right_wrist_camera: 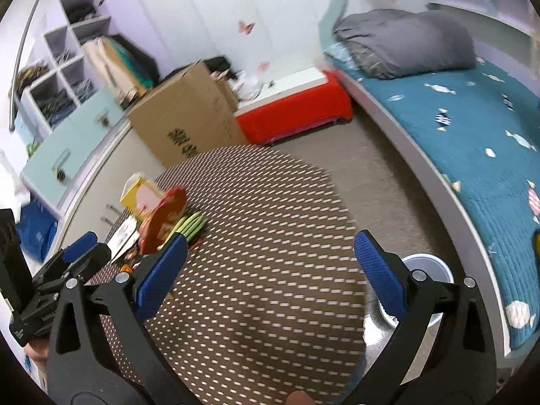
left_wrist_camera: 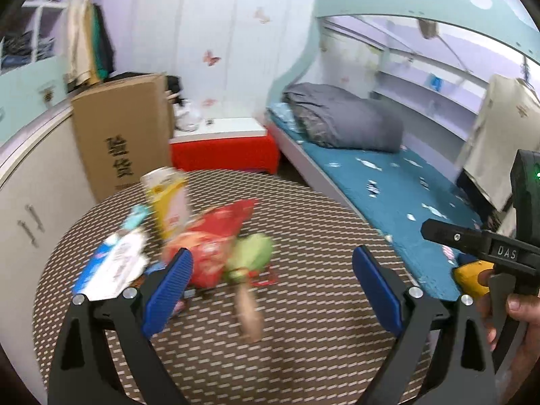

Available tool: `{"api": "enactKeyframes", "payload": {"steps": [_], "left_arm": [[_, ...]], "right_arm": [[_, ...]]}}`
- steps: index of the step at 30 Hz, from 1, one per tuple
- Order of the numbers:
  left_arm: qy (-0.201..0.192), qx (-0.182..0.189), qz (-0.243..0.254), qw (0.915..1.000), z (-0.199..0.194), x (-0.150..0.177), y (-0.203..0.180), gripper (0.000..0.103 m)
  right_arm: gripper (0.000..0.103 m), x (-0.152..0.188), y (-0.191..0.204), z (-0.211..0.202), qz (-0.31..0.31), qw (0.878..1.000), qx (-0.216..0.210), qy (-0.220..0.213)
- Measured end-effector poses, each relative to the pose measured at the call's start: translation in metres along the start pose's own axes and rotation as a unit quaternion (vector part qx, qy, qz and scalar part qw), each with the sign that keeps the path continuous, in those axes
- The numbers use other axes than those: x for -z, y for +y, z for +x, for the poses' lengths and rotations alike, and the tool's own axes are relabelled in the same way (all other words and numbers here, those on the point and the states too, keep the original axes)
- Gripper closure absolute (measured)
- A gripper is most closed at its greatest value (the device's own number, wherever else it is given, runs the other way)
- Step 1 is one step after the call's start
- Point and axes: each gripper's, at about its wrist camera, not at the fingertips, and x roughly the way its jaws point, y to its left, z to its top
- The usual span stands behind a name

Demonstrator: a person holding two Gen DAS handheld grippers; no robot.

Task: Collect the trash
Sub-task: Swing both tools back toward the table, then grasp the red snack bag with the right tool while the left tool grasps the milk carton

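A blurred pile of trash lies on the left side of the round table (left_wrist_camera: pixel 303 354): a yellow carton (left_wrist_camera: pixel 167 202) standing upright, a red snack bag (left_wrist_camera: pixel 216 243), a green wrapper (left_wrist_camera: pixel 256 253), a white-and-blue packet (left_wrist_camera: pixel 114 266) and a tan stick-like piece (left_wrist_camera: pixel 249 314). My left gripper (left_wrist_camera: pixel 272 250) is open just in front of the pile, its left pad (left_wrist_camera: pixel 168 290) near the red bag, holding nothing. In the right wrist view the same pile (right_wrist_camera: pixel 165 219) sits far left. My right gripper (right_wrist_camera: pixel 271 238) hangs open over bare tablecloth (right_wrist_camera: pixel 270 303).
A white round bin (right_wrist_camera: pixel 427 268) stands on the floor between the table and the bed (right_wrist_camera: pixel 472 128), partly behind my right finger. A tall cardboard box (left_wrist_camera: pixel 121 135) and a cabinet (left_wrist_camera: pixel 30 185) stand left of the table, and a red bench (left_wrist_camera: pixel 222 152) stands behind it.
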Motion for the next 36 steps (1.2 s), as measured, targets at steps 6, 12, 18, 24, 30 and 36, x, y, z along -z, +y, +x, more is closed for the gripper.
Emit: {"api": "enactKeyframes", "payload": {"steps": [6, 12, 18, 24, 30, 36], "left_arm": [[0.004, -0.040, -0.038, 0.9985, -0.010, 0.017, 0.057, 0.010], [0.014, -0.076, -0.058, 0.9953, -0.014, 0.033, 0.103, 0.010], [0.022, -0.104, -0.079, 0.9912, -0.007, 0.039, 0.144, 0.010], [0.030, -0.108, -0.070, 0.9913, 0.010, 0.035, 0.161, 0.010], [0.056, -0.088, -0.051, 0.9932, 0.030, 0.036, 0.161, 0.033], [0.073, -0.057, -0.048, 0.9945, 0.043, 0.041, 0.161, 0.067]], "right_arm": [[0.006, 0.004, 0.048, 0.042, -0.047, 0.998, -0.013, 0.036], [0.006, 0.010, 0.075, 0.081, -0.080, 0.994, -0.012, 0.073], [0.006, 0.010, 0.098, 0.097, -0.088, 0.992, -0.039, 0.086], [0.006, 0.006, 0.124, 0.108, -0.106, 0.989, -0.058, 0.089], [0.006, 0.003, 0.145, 0.124, -0.118, 0.987, -0.067, 0.089], [0.014, -0.002, 0.166, 0.150, -0.119, 0.986, -0.073, 0.093]]}}
